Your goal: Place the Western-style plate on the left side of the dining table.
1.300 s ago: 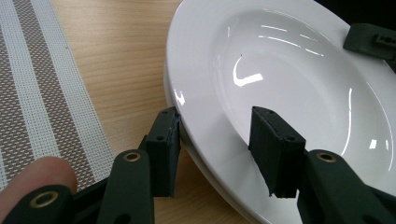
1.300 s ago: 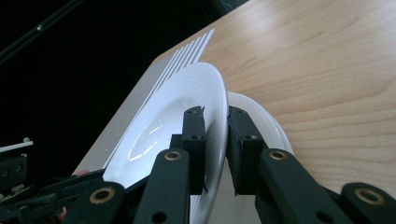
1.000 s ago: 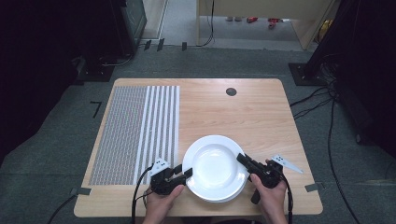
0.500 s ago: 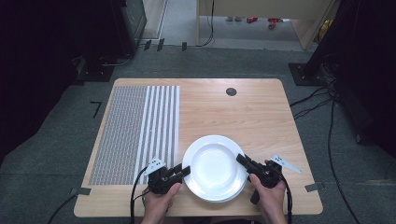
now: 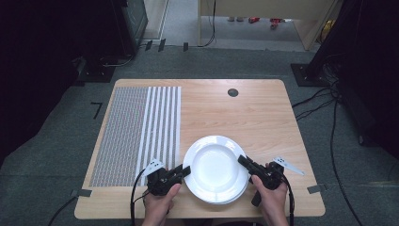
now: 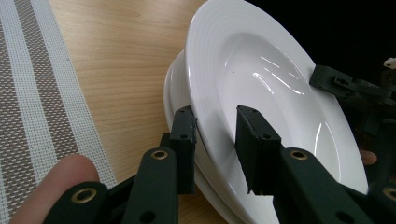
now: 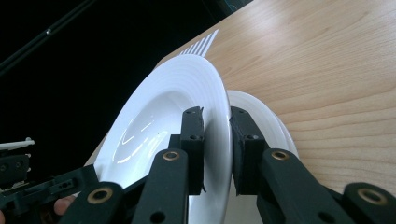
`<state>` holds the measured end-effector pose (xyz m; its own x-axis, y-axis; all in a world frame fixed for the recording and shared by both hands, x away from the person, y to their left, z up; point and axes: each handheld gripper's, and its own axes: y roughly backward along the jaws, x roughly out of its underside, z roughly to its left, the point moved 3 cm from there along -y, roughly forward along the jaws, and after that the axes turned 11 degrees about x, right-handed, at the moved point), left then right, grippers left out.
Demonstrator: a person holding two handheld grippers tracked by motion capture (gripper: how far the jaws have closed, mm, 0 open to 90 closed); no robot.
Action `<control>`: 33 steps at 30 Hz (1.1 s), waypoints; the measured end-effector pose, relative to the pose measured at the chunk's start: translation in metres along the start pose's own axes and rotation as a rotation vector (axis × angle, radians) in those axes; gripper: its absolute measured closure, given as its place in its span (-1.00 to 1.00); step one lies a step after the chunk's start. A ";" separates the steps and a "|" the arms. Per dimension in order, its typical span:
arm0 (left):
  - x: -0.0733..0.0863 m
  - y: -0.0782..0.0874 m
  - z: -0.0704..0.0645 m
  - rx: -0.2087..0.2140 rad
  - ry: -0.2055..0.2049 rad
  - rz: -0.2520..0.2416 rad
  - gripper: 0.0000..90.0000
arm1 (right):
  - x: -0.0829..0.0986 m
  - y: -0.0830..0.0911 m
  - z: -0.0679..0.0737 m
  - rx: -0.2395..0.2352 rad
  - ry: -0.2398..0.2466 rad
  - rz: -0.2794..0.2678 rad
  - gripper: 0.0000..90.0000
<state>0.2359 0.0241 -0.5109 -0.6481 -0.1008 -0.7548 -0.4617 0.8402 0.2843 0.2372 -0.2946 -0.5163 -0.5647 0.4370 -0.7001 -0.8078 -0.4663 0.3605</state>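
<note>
A white deep plate (image 5: 215,165) sits atop a stack of like plates (image 5: 238,194) near the table's front edge. My left gripper (image 5: 185,171) is shut on its left rim, with one jaw under the rim and one on the upper face, as the left gripper view (image 6: 215,127) shows. From the opposite side my right gripper (image 5: 243,162) pinches the right rim (image 7: 216,116). The top plate (image 6: 261,88) stands slightly raised and offset from the lower plates (image 6: 173,86), whose edge (image 7: 254,114) peeks out beneath it.
A woven grey and white striped placemat (image 5: 136,132) covers the table's left part. A round black grommet (image 5: 233,92) sits near the far edge. Bare wood (image 5: 244,117) lies beyond the plates. Cables run over the floor at the right.
Both grippers and the top plate have shifted slightly left, and a sliver of the lower plates shows at the front right.
</note>
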 end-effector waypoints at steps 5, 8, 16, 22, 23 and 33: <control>-0.002 0.002 -0.002 0.027 0.002 -0.008 0.61 | -0.001 0.001 -0.001 -0.011 -0.037 0.000 0.76; -0.002 0.002 -0.001 0.029 0.004 -0.006 0.61 | -0.002 0.001 -0.001 -0.018 -0.040 -0.001 0.77; -0.003 0.004 -0.002 0.032 0.004 -0.007 0.61 | -0.002 0.002 0.000 -0.031 -0.051 -0.007 0.78; -0.005 0.005 -0.001 0.029 0.009 -0.008 0.62 | -0.002 0.001 0.001 -0.034 -0.059 -0.003 0.78; -0.005 0.005 -0.001 0.033 0.016 -0.009 0.63 | -0.002 0.001 0.001 -0.034 -0.059 0.000 0.78; -0.008 0.008 0.000 0.039 0.012 -0.003 0.64 | -0.003 0.002 0.005 -0.051 -0.067 -0.004 0.80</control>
<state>0.2376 0.0317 -0.5022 -0.6542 -0.1094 -0.7484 -0.4399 0.8600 0.2588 0.2364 -0.2931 -0.5103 -0.5731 0.4885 -0.6579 -0.8012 -0.5027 0.3247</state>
